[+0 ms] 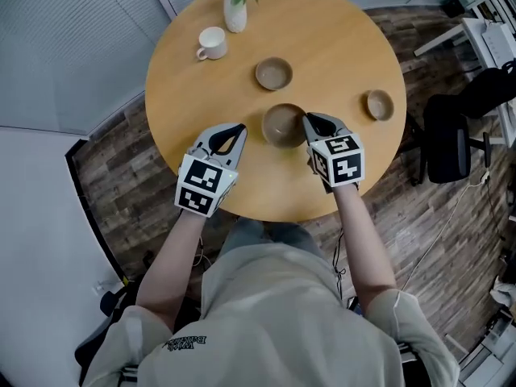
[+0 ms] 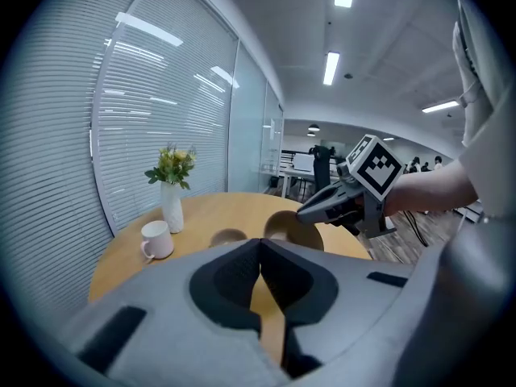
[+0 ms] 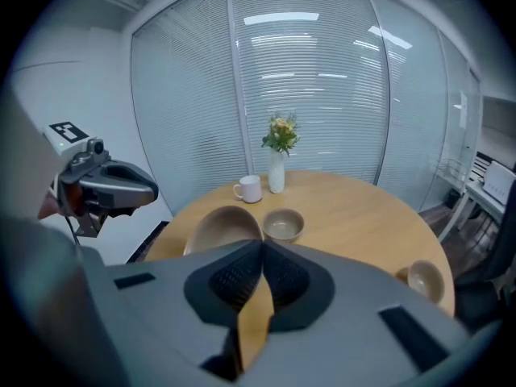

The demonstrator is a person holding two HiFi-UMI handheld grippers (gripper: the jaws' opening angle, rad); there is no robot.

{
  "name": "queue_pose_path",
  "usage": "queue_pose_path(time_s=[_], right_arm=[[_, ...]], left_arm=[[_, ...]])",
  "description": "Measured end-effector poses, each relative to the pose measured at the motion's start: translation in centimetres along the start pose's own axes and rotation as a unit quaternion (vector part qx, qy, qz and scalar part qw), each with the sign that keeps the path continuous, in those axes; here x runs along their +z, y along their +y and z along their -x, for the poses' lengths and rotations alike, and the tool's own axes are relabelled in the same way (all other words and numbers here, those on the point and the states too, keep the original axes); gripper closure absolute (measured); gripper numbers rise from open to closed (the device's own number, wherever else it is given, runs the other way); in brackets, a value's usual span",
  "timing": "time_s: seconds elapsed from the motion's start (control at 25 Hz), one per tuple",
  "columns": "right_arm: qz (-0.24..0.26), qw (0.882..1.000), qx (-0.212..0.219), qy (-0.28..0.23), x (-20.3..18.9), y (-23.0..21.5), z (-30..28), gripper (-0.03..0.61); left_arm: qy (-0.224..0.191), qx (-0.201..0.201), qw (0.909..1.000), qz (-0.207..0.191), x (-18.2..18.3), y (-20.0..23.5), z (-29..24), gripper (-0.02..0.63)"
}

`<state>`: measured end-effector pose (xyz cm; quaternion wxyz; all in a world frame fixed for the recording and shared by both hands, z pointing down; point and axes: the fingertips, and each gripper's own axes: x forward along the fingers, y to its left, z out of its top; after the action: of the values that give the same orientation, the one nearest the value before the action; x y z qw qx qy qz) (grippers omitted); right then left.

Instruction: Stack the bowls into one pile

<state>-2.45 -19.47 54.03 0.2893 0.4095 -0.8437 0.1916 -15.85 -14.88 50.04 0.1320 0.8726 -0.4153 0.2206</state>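
Both closed and empty: left hand-held gripper (image 1: 235, 128), right hand-held gripper (image 1: 310, 120). Nearest bowl (image 1: 282, 126) looks ceramic, so probably rigid, slippery and chippable. Pinch across its rim.

Bare tabletop (image 1: 347, 47) far right & near left. Blocked far left by mug (image 1: 211, 43), vase (image 1: 235, 10); mid by centre bowl (image 1: 273, 73), near bowl (image 1: 282, 126).
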Motion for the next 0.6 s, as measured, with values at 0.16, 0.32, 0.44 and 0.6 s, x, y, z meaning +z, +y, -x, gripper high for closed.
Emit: queue_pose_path(time_s=[0.16,0.32,0.44,0.6], right_arm=[[-0.004,1.0,-0.013,-0.01,0.2,-1.4,2.2,0.548],[-0.014,0.999,-0.034,-0.018,0.1,-3.2,4.1,0.548],[-0.023,0.998,-0.05,-0.025,0.0,-4.9,5.6,0.548],[-0.032,0.997,-0.069,-0.031,-0.3,-6.8,7.3,0.548]], left_arm=[[-0.007,-0.012,0.9997,-0.019,2.0,-1.3,-0.9,0.594],[-0.017,-0.031,0.9988,-0.034,3.9,-3.0,-2.2,0.594],[-0.019,-0.047,0.9977,-0.044,4.9,-4.7,-3.1,0.594],[-0.02,-0.076,0.9953,-0.057,5.8,-7.1,-4.5,0.594]])
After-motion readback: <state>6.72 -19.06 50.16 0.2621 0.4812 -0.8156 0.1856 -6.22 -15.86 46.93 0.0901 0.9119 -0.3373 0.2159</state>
